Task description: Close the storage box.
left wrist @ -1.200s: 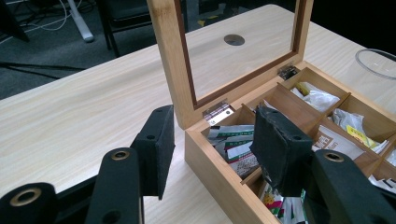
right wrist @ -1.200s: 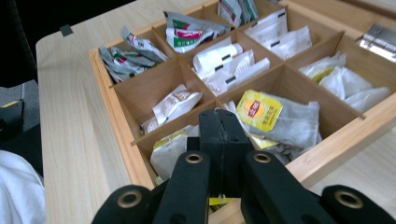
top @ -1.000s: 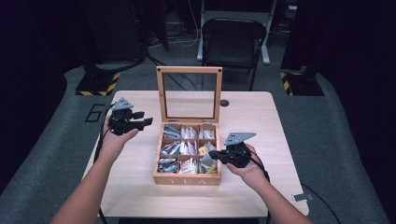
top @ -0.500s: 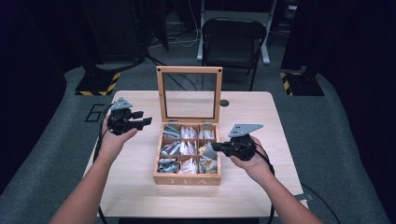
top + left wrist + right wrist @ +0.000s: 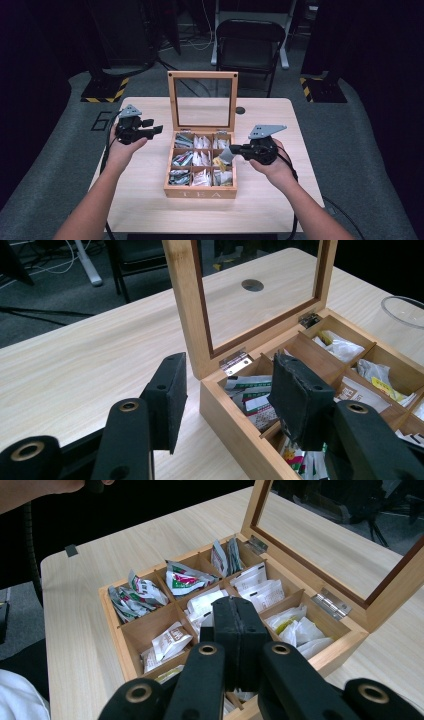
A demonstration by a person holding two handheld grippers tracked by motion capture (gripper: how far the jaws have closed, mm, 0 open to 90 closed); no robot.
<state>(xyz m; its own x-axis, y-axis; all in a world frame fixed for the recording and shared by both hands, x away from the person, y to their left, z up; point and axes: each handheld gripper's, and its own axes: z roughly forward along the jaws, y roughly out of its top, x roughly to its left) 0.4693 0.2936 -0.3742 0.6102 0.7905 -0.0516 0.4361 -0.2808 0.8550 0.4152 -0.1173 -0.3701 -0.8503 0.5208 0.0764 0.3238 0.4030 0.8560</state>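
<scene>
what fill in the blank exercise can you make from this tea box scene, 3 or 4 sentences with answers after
1. The wooden tea box has its glass lid standing ____.
2. The box is split into ____ compartments.
3. The word on the front wall of the box reads ____.
4. The right gripper has its jaws ____, while the left gripper hovers beside the box with jaws apart.

Missing words: open; nine; TEA; shut
</scene>
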